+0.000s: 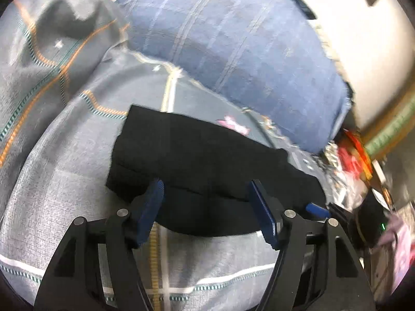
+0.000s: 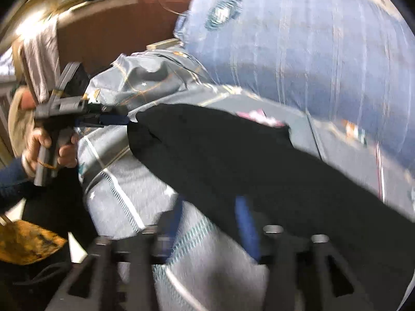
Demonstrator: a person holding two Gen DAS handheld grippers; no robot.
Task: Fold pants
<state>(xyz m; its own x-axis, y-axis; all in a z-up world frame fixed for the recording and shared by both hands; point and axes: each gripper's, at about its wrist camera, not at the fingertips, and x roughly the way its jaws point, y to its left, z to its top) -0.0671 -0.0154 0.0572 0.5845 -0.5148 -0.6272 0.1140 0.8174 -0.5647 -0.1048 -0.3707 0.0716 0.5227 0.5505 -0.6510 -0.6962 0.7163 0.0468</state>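
Pants (image 1: 197, 160): black, matte, folded rectangle on grey checked bedspread (image 1: 64, 181); left hand-held gripper (image 1: 205, 194) wide open, right hand-held gripper (image 2: 210, 215) blurred, apparently open, both empty.

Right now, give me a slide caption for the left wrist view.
Open left gripper poised over folded black pants on a grey bedspread.

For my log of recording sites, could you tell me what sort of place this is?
Probably a bedroom at home: the black folded pants lie on a grey bedsheet with striped lines, beside a bulky blue checked quilt, and a brown headboard stands behind.
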